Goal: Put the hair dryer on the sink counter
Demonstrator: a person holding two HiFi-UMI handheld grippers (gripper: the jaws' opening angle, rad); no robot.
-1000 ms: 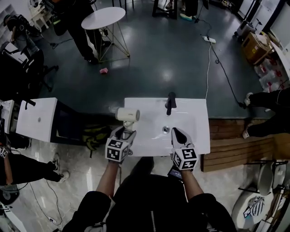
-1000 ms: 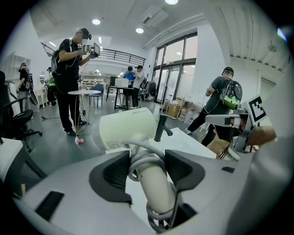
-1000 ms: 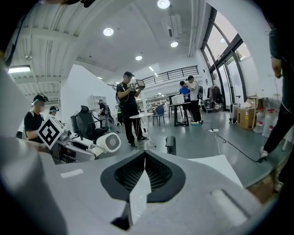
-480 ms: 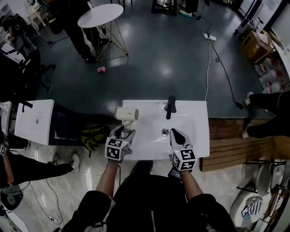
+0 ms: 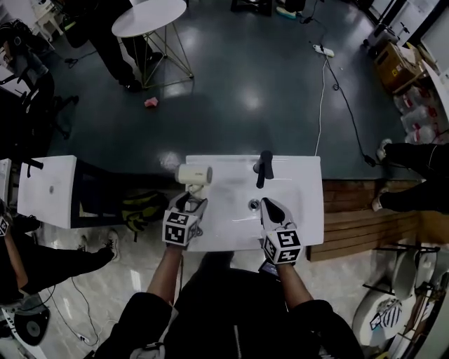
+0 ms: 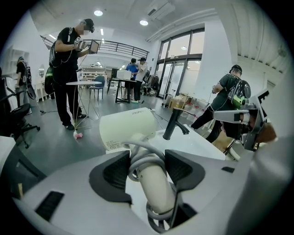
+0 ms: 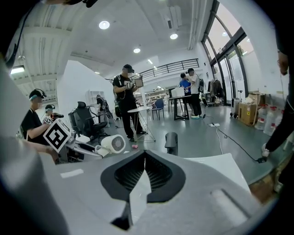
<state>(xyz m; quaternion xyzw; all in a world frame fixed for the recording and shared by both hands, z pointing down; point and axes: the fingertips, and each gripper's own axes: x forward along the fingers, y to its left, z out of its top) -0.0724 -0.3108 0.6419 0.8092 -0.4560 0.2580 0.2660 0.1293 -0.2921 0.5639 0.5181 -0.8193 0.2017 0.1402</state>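
Note:
A cream hair dryer (image 5: 194,174) sits at the back left corner of the white sink counter (image 5: 302,210), barrel pointing left past the edge. My left gripper (image 5: 189,205) is shut on its handle. In the left gripper view the handle (image 6: 154,186), wrapped in grey cord, runs between the jaws up to the barrel (image 6: 128,128). Whether the dryer rests on the counter I cannot tell. My right gripper (image 5: 270,208) hovers over the basin near the drain, shut on nothing; its jaws meet in the right gripper view (image 7: 144,172), where the dryer (image 7: 114,143) shows to the left.
A black faucet (image 5: 263,167) stands at the back of the basin. A second white counter (image 5: 45,191) lies to the left, with a yellow-black bag (image 5: 140,207) between. Beyond are a round white table (image 5: 149,17), standing people and a floor cable (image 5: 323,98). A wooden platform (image 5: 365,224) lies to the right.
The head view has drifted a little, so the sink sits slightly lower and further left. Both grippers keep their places; the left one still holds the hair dryer.

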